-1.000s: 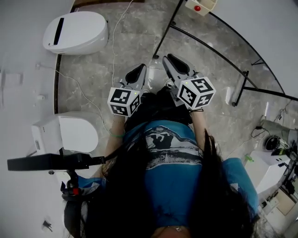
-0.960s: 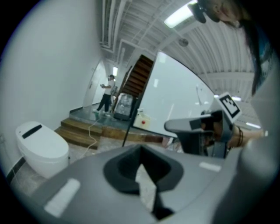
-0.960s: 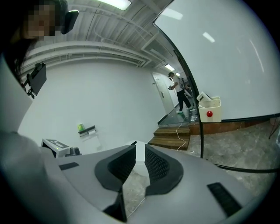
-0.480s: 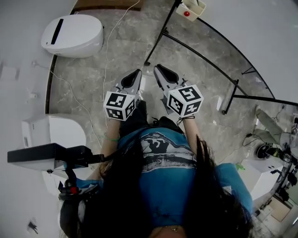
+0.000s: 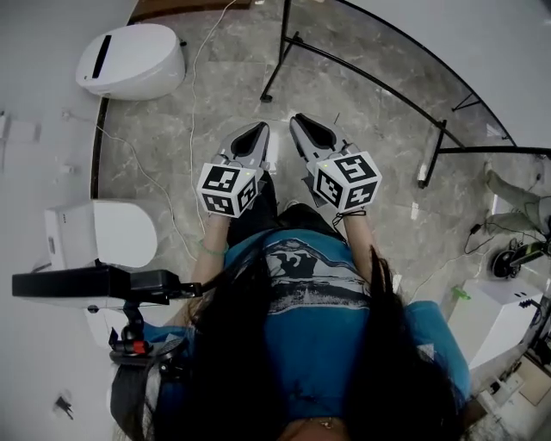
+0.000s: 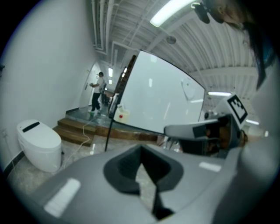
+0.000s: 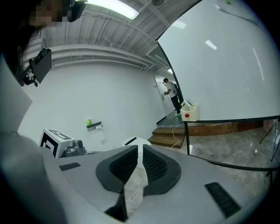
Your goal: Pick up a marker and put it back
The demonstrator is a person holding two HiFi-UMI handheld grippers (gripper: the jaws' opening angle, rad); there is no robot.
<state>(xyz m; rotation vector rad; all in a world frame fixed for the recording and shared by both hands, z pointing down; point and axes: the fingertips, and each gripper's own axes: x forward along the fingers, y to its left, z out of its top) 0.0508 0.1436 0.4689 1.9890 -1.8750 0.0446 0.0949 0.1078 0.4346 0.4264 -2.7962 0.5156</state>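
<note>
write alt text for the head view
Seen from above, a person in a blue shirt holds the left gripper and right gripper, both shut and empty, over a marble floor. A black stand is ahead, a white toilet at upper left.

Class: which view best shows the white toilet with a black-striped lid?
Head view: the toilet lies whole and sharp from above. The left gripper view shows it blurrier, side-on; the right gripper view only its top over the jaws.

Brightly, evenly lit from ceiling strip light (image 6: 173,13); glare streaks on whiteboard (image 6: 157,100) below; fisheye-bent, dark-vignetted, soft edges.
</note>
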